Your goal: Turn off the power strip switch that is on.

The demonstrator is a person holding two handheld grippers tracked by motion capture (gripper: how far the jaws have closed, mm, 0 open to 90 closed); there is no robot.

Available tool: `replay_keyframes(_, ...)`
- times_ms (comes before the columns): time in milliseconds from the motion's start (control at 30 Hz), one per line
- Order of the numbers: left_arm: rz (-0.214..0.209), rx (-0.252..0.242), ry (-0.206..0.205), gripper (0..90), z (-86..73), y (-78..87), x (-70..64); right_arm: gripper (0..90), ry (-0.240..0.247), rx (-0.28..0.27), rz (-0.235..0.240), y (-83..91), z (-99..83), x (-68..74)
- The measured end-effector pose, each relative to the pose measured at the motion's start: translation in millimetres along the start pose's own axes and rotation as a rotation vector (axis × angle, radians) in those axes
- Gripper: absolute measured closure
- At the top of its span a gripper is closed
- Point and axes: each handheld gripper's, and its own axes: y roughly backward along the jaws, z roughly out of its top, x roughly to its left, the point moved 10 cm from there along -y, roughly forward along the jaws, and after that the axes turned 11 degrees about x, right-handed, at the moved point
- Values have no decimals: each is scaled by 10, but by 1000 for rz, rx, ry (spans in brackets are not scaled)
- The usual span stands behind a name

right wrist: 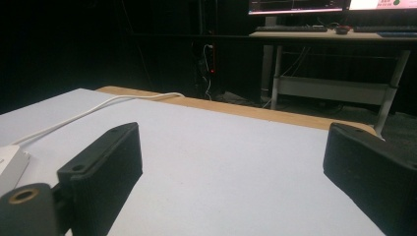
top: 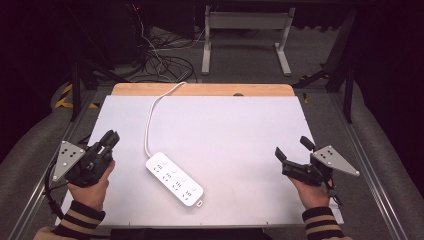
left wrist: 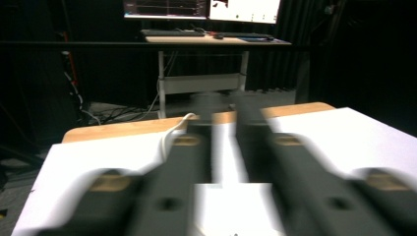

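A white power strip (top: 174, 178) lies at an angle on the white table sheet (top: 235, 125), left of centre and near the front. Its white cable (top: 149, 120) runs back over the wooden rear edge (top: 200, 89). At the sheet's left edge a hand holds my left gripper (top: 111, 138), which is left of the strip and apart from it. In the left gripper view its blurred jaws stand almost together with nothing between them (left wrist: 223, 147), and the cable (left wrist: 172, 133) shows beyond them. Near the right edge my right gripper (top: 293, 148) is open wide and empty (right wrist: 231, 162). The strip's end (right wrist: 10, 164) shows at that view's left.
Metal rails (top: 372, 165) flank the table on both sides. Behind it stand a white desk frame (top: 245, 30) and tangled floor cables (top: 160, 57). Monitors (left wrist: 201, 7) and a keyboard (left wrist: 172, 33) sit on the far desk. Bare sheet lies between the strip and the right gripper.
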Motion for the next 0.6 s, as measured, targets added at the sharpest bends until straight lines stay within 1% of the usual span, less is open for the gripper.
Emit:
replay_keyframes(33, 12, 4, 2, 363, -21, -61, 21, 83, 1, 1, 0, -5, -1, 0)
replay_keyframes(67, 12, 4, 2, 238, -21, -61, 21, 83, 1, 1, 0, -5, -1, 0)
replay_keyframes(100, 22, 13, 13, 126, -34, -95, 40, 83, -3, 4, 3, -9, -4, 7)
replay_keyframes(133, 22, 20, 24, 92, -48, -115, 54, 83, 2, 6, 1, -11, -8, 5)
replay_keyframes(167, 20, 9, 30, 92, -48, -123, 68, 83, 2, 6, 1, -11, -8, 5)
replay_keyframes(233, 41, 3, 34, 51, -51, -127, 106, 83, 3, 8, 1, -14, -11, 6)
replay_keyframes(267, 50, 5, 32, 51, -54, -128, 121, 83, 3, 8, 1, -14, -11, 6)
replay_keyframes(367, 58, 3, 42, 51, -55, -127, 141, 83, 2, 8, 1, -15, -11, 5)
replay_keyframes(600, 61, 8, 50, 52, -63, -135, 149, 83, 2, 9, 0, -16, -13, 5)
